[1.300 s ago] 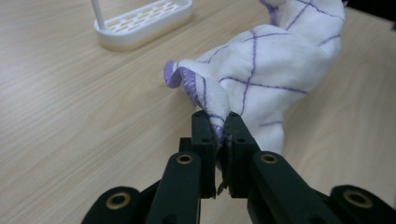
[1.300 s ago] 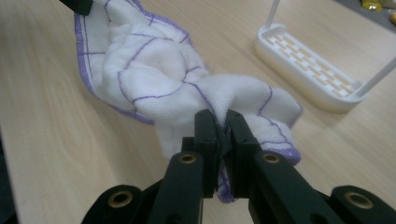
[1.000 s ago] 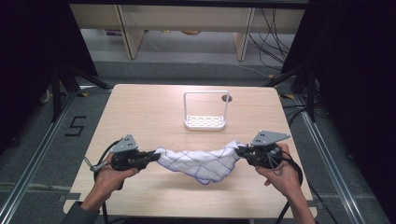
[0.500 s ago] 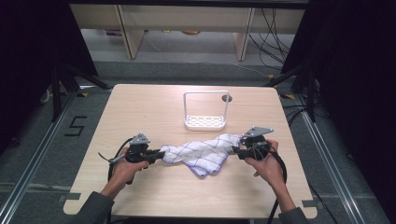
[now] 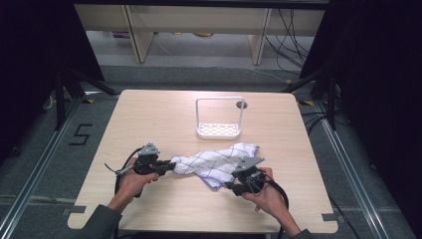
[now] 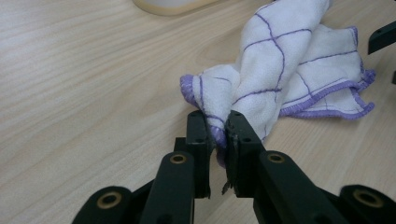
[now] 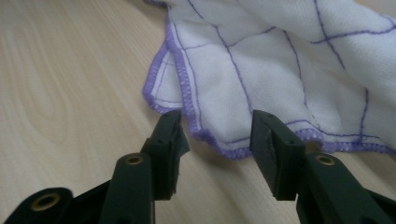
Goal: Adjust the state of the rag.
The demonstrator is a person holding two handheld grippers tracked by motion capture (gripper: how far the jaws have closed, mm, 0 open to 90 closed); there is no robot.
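A: Where is the cloth lying?

B: It is lying bunched on the wooden table, on the near half, between the two grippers and in front of the white rack.

A: What is the left gripper doing?

B: Its jaws are pinching one purple-hemmed corner of the cloth; the fabric is sitting squeezed in the narrow gap between them, and the rest is trailing away over the table.

A: And the right gripper?

B: Its jaws are standing wide apart, gripping nothing. The cloth's purple edge is lying on the table just beyond the tips, dipping a little into the gap. In the high view, that gripper is sitting at the cloth's near right edge.
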